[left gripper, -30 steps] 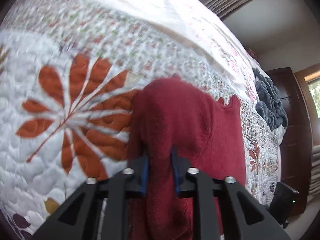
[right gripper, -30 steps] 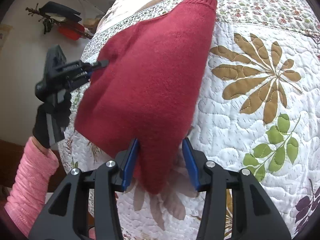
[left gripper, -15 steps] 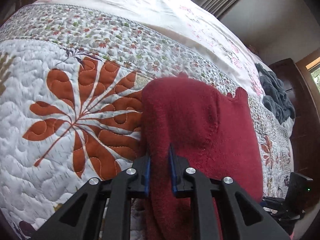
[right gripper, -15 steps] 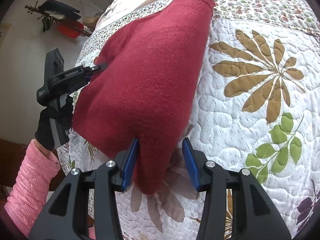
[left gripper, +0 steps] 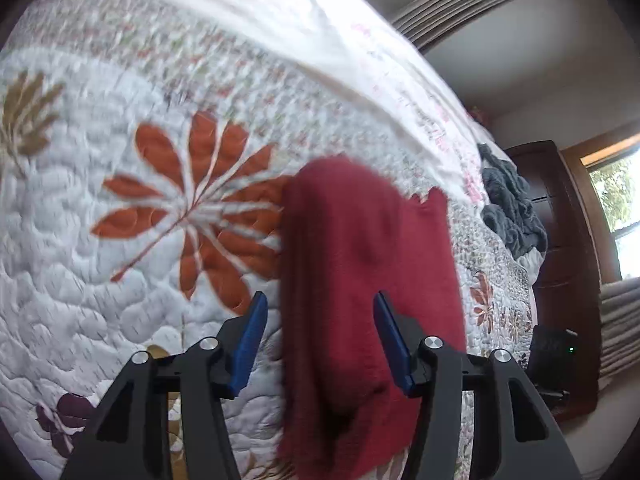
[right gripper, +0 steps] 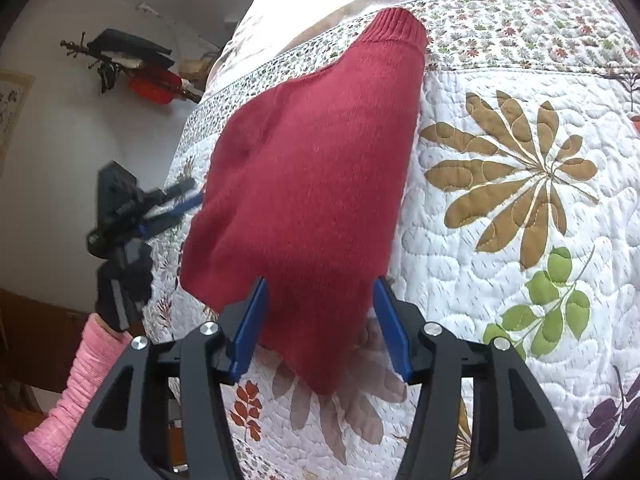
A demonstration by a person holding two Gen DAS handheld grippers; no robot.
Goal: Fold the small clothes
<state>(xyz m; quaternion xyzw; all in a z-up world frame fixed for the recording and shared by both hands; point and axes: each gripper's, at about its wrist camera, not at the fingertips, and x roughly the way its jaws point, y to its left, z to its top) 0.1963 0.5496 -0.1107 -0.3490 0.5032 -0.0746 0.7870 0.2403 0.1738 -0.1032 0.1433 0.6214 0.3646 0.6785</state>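
Currently, left wrist view: my left gripper [left gripper: 318, 334] is sitting with jaws spread wide, the red sweater [left gripper: 372, 280] lying between the blue pads [left gripper: 248, 344] without being pinched, resting on the quilt [left gripper: 100, 280]. Frame is blurring.

Right wrist view: my right gripper [right gripper: 320, 324] is also gaping, sweater hem lying loose between the pads. Sweater is lying flat on the quilt, cuff [right gripper: 396, 28] pointing away. Left gripper is showing at the sweater's left edge, jaws parted, pink sleeve [right gripper: 76, 392] below it.

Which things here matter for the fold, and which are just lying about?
For the job:
red knit garment, lying on the quilt
left gripper, open
right gripper, open
quilt, the folding surface

Lying about:
dark grey blanket, bunched at the bed's far end
wall hooks with hung items
dark wooden furniture past the bed
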